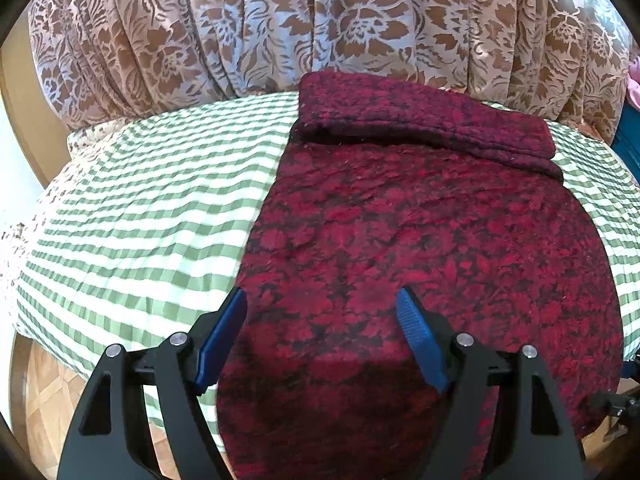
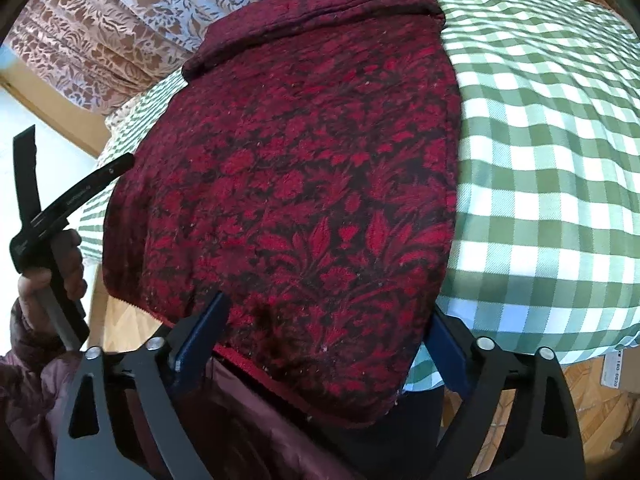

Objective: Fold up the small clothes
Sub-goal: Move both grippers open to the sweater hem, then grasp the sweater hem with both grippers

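On the checked cloth [image 1: 132,216], red garment [image 1: 400,240] lengthwise toward curtain [image 1: 240,20].

A dark red cloth [image 1: 420,240] with a black leaf pattern lies spread flat on the checked cover, its far end folded back into a thick band

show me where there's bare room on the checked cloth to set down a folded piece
The widest bare patch is the green checked cloth left of the red patterned garment, up to the floral curtain. A second patch lies along the garment's other side. The middle is crowded: the garment covers it.
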Motion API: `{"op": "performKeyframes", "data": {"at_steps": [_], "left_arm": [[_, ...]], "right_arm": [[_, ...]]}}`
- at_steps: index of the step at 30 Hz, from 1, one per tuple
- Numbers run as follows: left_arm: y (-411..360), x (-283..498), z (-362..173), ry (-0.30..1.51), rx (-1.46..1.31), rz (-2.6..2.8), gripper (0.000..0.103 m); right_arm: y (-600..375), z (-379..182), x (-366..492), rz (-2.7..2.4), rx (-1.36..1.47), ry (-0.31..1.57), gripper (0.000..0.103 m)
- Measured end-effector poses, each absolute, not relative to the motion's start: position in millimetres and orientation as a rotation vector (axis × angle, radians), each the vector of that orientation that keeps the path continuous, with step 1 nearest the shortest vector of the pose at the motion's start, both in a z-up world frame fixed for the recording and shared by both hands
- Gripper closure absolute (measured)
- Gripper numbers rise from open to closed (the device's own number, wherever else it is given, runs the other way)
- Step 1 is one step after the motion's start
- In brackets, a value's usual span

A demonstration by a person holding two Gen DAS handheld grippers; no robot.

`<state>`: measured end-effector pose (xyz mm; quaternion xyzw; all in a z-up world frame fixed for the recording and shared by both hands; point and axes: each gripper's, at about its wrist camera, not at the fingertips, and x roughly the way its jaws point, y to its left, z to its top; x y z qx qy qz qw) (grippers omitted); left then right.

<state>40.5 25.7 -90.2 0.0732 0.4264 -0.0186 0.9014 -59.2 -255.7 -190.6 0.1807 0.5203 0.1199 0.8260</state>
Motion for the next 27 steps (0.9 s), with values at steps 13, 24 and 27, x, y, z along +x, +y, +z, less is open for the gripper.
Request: {"op": "performKeyframes", "data": {"at_steps": [13,24,27], "left_arm": [[105.9,-4.7,-126.3,1.09,-0.064,-0.233,0.044],[110.2,6.4,-79.6,1.03,-0.192,-0.412,0.085],[108.8,24.9,-58.0,0.984,-0.255,-0.457,0.085]], "right_arm": [[-255.0,-190.2,-61.5,0.375,0.355,1.136,0.073],[-261.1,-143.0,-53.4,0.46,0.403,1.017,0.078],[-271.8,-122.0,-40.1,0.499,0.505,0.926,0.078]]}}
